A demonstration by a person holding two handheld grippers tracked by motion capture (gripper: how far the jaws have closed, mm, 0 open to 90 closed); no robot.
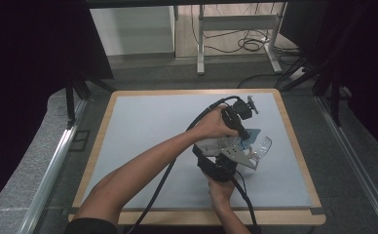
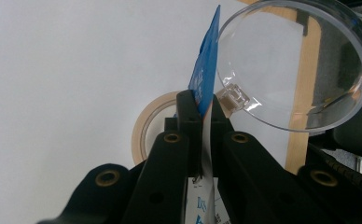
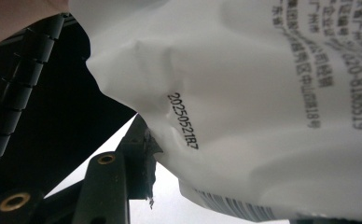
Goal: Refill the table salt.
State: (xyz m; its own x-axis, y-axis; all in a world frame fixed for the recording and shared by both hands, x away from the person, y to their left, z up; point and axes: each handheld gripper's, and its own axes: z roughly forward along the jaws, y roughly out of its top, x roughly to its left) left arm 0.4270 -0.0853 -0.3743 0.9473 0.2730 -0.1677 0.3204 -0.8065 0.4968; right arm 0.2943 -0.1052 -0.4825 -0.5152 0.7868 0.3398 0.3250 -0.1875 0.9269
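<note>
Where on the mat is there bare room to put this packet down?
The mat's whole left half, out to its wooden edge, lies bare, as does the far strip. It is crowded right of centre, around the packet, the clear lid and the tape roll.

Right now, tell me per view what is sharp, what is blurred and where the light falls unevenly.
High view: the mat is evenly lit, the surroundings fall into deep shadow, and the clear lid is faint. Left gripper view: the clear lid and blue packet edge are sharp, while the mat washes out bright. Right gripper view: the white packet sits very close, its date print crisp and its right-hand text soft.
</note>
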